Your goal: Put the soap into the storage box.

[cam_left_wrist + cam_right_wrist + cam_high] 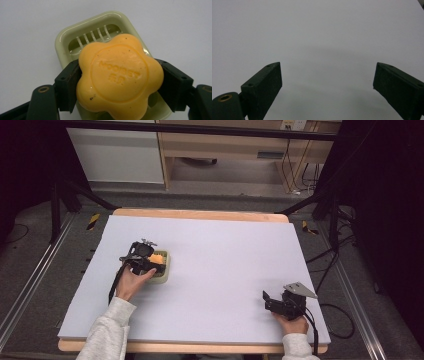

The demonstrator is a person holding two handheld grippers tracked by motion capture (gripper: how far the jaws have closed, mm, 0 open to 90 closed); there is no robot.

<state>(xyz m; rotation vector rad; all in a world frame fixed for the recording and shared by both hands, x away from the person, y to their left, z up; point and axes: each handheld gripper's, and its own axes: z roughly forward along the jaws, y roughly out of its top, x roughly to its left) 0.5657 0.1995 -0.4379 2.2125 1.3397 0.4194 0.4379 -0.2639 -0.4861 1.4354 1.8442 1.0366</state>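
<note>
One orange soap [120, 77] clamped in left claw [120, 85] above one green dish [75, 37].

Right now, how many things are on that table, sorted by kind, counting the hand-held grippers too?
Soap bars: 1, orange flower-shaped soap
Soap dishes: 1, pale green soap dish
Grippers: 2, left gripper, right gripper
Total: 4

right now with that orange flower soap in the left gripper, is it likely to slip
Probably somewhat: the soap looks glossy and wet. Its rounded lobes give the left gripper curved contact, so it might twist. It seems stiff, holding its shape above the soap dish.
</note>
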